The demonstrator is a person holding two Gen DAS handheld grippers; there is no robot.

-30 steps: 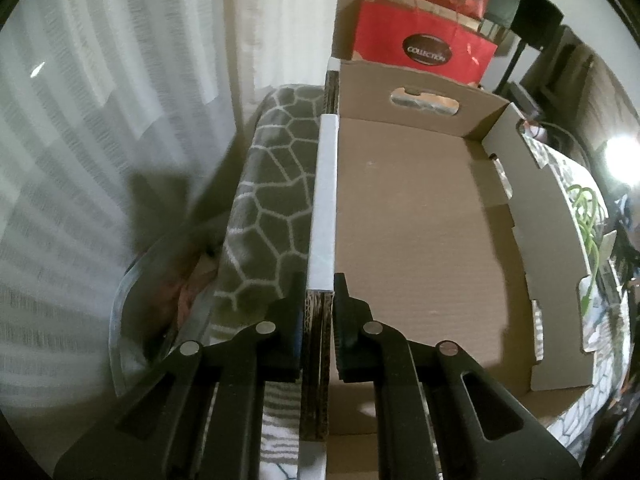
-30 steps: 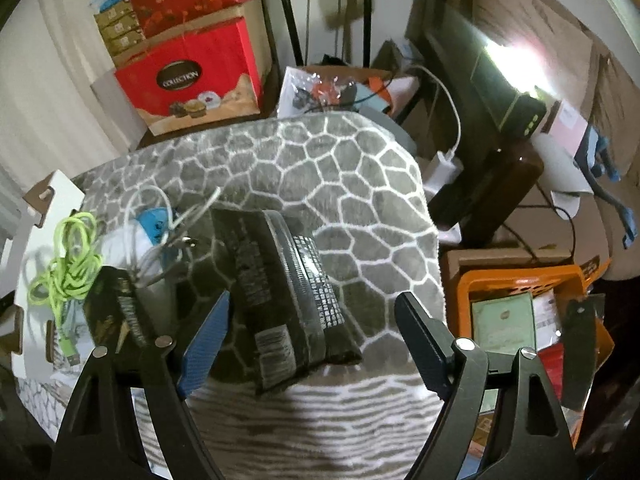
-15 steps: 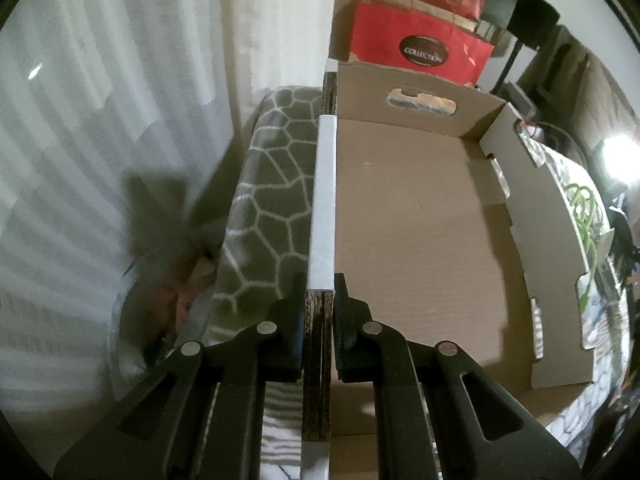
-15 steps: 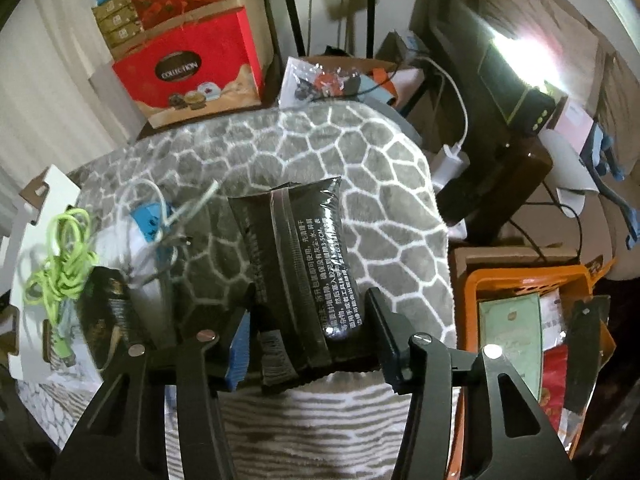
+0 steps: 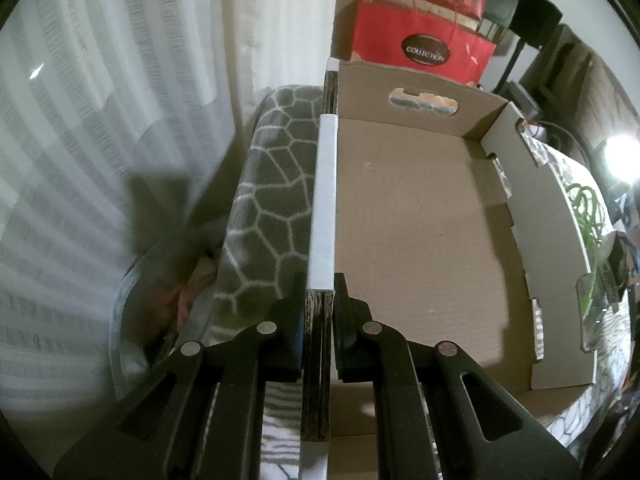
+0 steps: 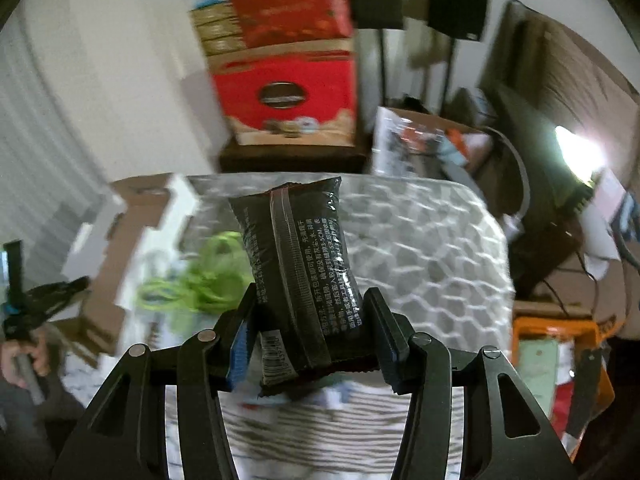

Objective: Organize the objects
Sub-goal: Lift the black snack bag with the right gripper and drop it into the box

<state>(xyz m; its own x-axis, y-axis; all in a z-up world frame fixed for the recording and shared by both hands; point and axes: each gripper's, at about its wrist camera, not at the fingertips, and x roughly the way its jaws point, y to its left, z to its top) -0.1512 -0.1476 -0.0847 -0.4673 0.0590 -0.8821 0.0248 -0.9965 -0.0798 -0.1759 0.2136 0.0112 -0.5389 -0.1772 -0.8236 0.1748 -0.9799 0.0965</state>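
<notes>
In the left wrist view my left gripper (image 5: 320, 294) is shut on the left wall (image 5: 323, 200) of an open cardboard box (image 5: 420, 240), whose floor is bare. My right gripper (image 6: 310, 298) is shut on the lower end of a black plastic packet (image 6: 296, 248) with white print. The packet hangs in the air above the grey patterned blanket (image 6: 420, 248). The right wrist view is blurred by motion. At its left edge it shows the cardboard box (image 6: 132, 216), the other gripper (image 6: 24, 300) and a hand (image 6: 20, 360).
A green cable (image 6: 208, 276) lies on the blanket beside the box, seen too in the left wrist view as a green cable (image 5: 586, 208). Red gift boxes (image 6: 288, 100) are stacked behind. An orange basket (image 6: 560, 328) stands at the right, a white curtain (image 5: 100, 120) at the left.
My right gripper closed on the black packet and lifted it off the blanket, swinging toward the box side. My left gripper kept its hold on the box wall without moving.
</notes>
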